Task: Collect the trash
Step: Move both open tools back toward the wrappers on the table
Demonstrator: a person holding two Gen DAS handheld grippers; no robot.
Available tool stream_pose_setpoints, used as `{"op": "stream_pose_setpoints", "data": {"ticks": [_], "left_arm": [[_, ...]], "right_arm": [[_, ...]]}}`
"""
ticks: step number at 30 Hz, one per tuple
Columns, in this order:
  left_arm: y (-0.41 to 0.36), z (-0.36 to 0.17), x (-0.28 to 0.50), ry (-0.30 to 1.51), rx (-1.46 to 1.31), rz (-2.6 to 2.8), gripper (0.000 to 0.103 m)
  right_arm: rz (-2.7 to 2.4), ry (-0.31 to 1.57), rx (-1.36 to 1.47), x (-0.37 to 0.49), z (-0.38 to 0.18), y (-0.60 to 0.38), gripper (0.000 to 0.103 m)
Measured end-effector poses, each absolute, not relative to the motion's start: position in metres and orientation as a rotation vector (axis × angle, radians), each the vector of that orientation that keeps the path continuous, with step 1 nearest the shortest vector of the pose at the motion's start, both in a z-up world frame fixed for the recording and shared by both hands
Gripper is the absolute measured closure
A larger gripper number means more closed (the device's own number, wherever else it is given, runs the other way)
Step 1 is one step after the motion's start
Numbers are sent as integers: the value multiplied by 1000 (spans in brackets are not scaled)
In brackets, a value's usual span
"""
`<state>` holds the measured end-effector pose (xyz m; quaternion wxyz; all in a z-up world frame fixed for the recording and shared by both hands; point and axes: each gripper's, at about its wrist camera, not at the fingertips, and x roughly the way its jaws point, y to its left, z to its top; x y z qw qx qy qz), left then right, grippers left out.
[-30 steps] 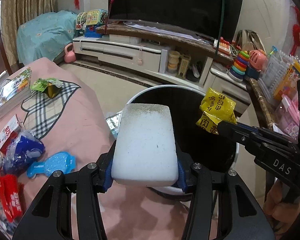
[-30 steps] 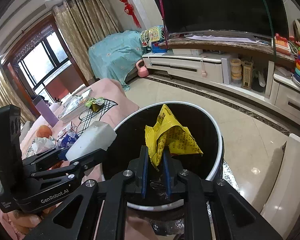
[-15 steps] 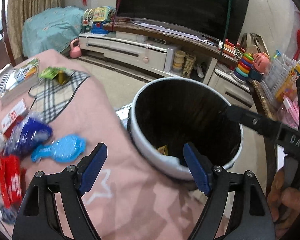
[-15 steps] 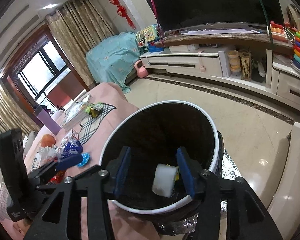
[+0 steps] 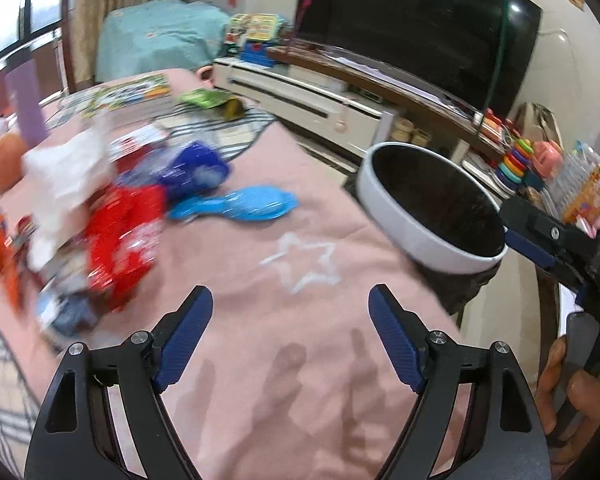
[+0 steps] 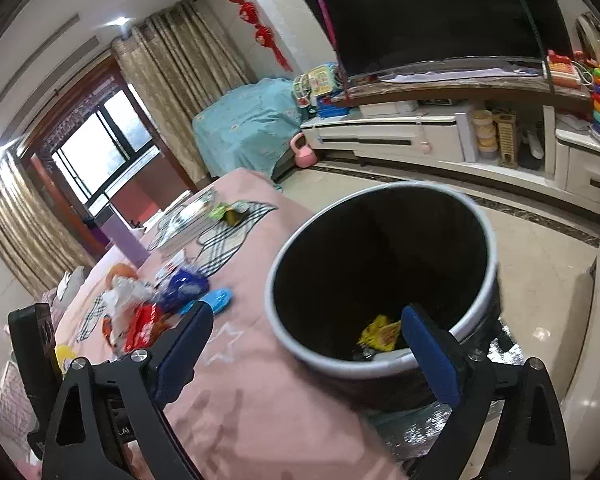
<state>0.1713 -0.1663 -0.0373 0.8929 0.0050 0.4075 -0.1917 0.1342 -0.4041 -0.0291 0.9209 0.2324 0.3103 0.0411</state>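
At the edge of the pink-covered tabletop (image 5: 308, 328), pressed against its side, stands the trash bin (image 6: 488, 272), a round tub with a pale rim and a black liner; a crumpled yellow wrapper (image 6: 380, 332) lies at the bottom. The trash left to collect sits in a heap toward the table's far left part: a glossy red packet (image 5: 120, 232), a crinkly blue bag (image 5: 196, 168), white crumpled wrapping (image 5: 68, 168), and, nearest the bin, a smooth light-blue fish-shaped piece (image 5: 240, 206). This heap is motion-blurred in the left view.

The left gripper (image 5: 290, 320) hangs over bare cloth with its jaws wide apart and nothing between them. The right gripper (image 6: 306, 344) hangs at the bin's near rim, jaws likewise spread and empty.

The step in hand looks like reaching for the next piece. Thin film packets will probably slip and crumple, so it seems wise to pinch a raised fold rather than a flat face, and to lift clear of the cloth to avoid snagging it.
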Motion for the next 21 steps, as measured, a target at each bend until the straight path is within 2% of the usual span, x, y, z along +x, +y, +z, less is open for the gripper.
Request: {"op": "stream_pose_setpoints", "data": {"ticks": [21], "left_arm": [[-40,-54,137,849,-151,-193,20]], "right_arm": [[217,725,381,135,-51,-298,6]]}}
